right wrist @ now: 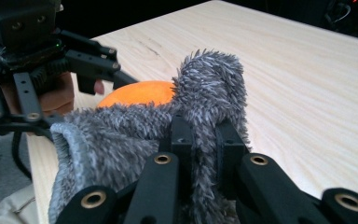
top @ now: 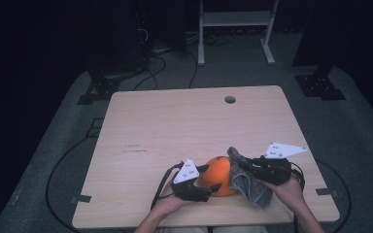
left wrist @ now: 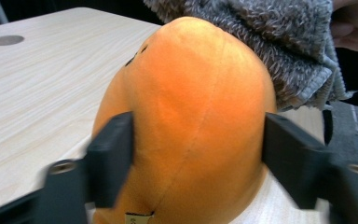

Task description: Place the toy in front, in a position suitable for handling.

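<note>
Light wooden table (top: pixel 175 126) with round grommet hole (top: pixel 230 99), white shelf frame (top: pixel 235 19), floor cables (top: pixel 150 68)

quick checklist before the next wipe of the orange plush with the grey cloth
1. Cloth held: the right gripper has its jaws shut on the grey cloth. Ok.
2. Plush steadied: the orange plush sits between the left gripper jaws, both pads at its sides; how firmly they press, cannot tell.
3. Cloth on the plush: it drapes over the top, far side. Ok.
4. Plush resting on the table: ok.
5. Room to work: bare wood around the plush. Ok.
6. Near the table's front edge, cloth end hanging low: watch it.
</note>
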Motion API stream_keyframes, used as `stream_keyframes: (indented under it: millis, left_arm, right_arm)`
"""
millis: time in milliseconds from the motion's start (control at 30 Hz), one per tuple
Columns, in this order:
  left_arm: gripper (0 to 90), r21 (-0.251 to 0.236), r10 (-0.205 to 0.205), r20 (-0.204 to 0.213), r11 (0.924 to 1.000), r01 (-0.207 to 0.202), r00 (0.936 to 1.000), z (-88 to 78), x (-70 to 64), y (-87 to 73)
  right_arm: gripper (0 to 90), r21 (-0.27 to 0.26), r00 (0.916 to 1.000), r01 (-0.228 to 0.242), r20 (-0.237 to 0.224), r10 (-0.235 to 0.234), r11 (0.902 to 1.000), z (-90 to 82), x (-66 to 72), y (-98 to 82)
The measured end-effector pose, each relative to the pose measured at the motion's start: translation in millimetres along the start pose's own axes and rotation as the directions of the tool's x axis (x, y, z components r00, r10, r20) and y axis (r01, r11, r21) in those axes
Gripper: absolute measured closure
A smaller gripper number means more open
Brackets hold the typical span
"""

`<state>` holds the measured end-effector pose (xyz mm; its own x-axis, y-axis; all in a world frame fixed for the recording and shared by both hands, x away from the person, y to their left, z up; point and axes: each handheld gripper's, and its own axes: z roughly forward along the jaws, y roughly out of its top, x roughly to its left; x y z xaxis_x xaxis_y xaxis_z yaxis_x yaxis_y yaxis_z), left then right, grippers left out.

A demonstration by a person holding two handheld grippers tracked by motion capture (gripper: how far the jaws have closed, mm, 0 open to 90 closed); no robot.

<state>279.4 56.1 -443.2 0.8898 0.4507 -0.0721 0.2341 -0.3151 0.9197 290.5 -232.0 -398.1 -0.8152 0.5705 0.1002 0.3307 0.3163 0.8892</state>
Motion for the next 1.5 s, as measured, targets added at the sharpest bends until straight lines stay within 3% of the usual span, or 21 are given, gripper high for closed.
stream_keyframes:
  millis: [67,133,200,233,333,367,400,433,500,533,567,667,767,867,967,1067,1133,1233,1333,1400,1500]
  left_arm:
    - [11.0,0.033,-0.028,-0.025,0.999,0.028,0.9993,2.9,3.4,0.1]
    - [5.5,0.049,-0.043,-0.006,0.9979,0.043,0.9991,4.9,8.1,-2.2]
    - [10.5,0.04,-0.039,0.029,0.9985,0.037,0.9988,5.9,8.3,-5.2]
    - [14.9,0.036,-0.021,0.026,0.9991,0.02,0.9994,5.7,6.7,-6.0]
    - [31.5,0.018,0.051,-0.043,0.9986,-0.05,0.9978,-1.9,1.1,0.4]
    - [33.1,0.022,0.08,-0.078,0.9966,-0.079,0.9937,-4.0,-1.0,3.1]
    - [34.5,0.027,0.123,-0.15,0.9924,-0.12,0.981,-7.0,-4.0,7.1]
    - [35.6,0.041,0.141,-0.196,0.9899,-0.136,0.9703,-9.4,-4.5,10.0]
    - [35.6,0.065,0.142,-0.268,0.9895,-0.129,0.953,-11.8,-2.9,13.0]
    - [35.6,0.073,0.147,-0.306,0.9887,-0.131,0.9405,-12.3,-2.0,12.8]
    - [35.5,0.08,0.145,-0.317,0.9889,-0.126,0.9373,-12.0,-1.6,12.2]
    - [32.8,0.114,0.13,-0.283,0.9884,-0.101,0.9502,-5.9,-5.4,8.7]
    - [26.1,0.125,0.116,-0.253,0.9884,-0.087,0.9604,-3.3,-10.9,9.0]
    - [26.5,0.103,0.076,-0.183,0.993,-0.058,0.9801,-5.6,-14.3,5.5]
    - [26.8,0.112,0.087,-0.103,0.9909,-0.076,0.9909,-6.4,-21.0,7.1]
    - [27.3,0.112,0.12,-0.054,0.9872,-0.114,0.9912,-8.9,-23.8,14.8]
    - [30.5,0.072,0.139,-0.029,0.988,-0.136,0.9899,-12.5,-20.3,22.9]
    - [28.5,0.031,0.157,-0.025,0.9872,-0.157,0.9872,-13.9,-10.6,36.8]
    - [20.6,0.068,0.176,-0.048,0.9826,-0.173,0.9832,-9.0,5.1,49.9]
    - [19.8,0.083,0.139,-0.013,0.987,-0.138,0.9902,-5.1,16.3,53.0]
    - [18.8,0.16,0.143,-0.002,0.977,-0.141,0.9897,4.0,25.3,51.6]
  right_arm:
    - [80.8,0.003,1.0,-0.003,-0.008,0.003,1.0,0.0,-0.9,-0.6]
    - [80.8,0.004,0.9997,0.002,-0.025,-0.001,1.0,0.5,0.9,0.3]
    - [80.8,0.004,0.9993,0.015,-0.033,-0.014,0.9999,1.5,3.5,1.5]
    - [80.8,0.005,0.9993,0.014,-0.034,-0.013,0.9999,1.9,4.1,2.0]
    - [80.8,-0.018,0.9998,0.007,-0.018,-0.007,0.9998,2.5,5.2,3.1]
    - [80.9,-0.028,0.9999,0.001,-0.016,-0.001,0.9996,2.6,5.1,3.9]
    - [80.9,-0.038,1.0,-0.002,-0.006,0.002,0.9993,3.0,5.3,5.0]
    - [80.9,-0.051,1.0,-0.002,0.01,0.002,0.9987,4.3,6.1,7.3]
    - [80.9,-0.068,0.9999,-0.007,-0.011,0.006,0.9977,9.7,8.0,11.9]
    - [80.9,-0.069,0.9999,-0.005,-0.013,0.004,0.9976,12.5,10.0,13.7]
    - [80.9,-0.067,0.9994,-0.002,-0.035,0.0,0.9978,17.9,12.9,16.4]
    - [80.8,-0.061,0.9992,0.003,-0.04,-0.005,0.9981,30.5,18.3,20.4]
    - [80.8,-0.042,0.9988,-0.03,-0.039,0.028,0.9987,38.3,13.3,17.6]
    - [80.7,-0.008,0.998,-0.057,-0.029,0.057,0.9983,36.1,5.8,8.6]
    - [80.6,0.025,0.9976,-0.065,-0.021,0.066,0.9976,26.9,0.2,-1.1]
    - [80.5,0.027,0.9971,-0.062,-0.042,0.063,0.9977,19.6,-1.4,-9.7]
    - [80.6,0.029,0.9969,-0.055,-0.055,0.057,0.998,15.9,-1.6,-14.3]
    - [80.6,0.035,0.9957,-0.042,-0.082,0.044,0.9985,13.4,-1.2,-16.0]
    - [80.6,0.036,0.9944,-0.03,-0.101,0.033,0.9989,13.2,0.5,-16.1]
    - [80.5,0.036,0.9926,-0.031,-0.116,0.035,0.9988,12.5,-0.2,-16.9]
    - [80.6,0.025,0.9884,-0.049,-0.143,0.052,0.9985,10.2,-3.4,-19.0]
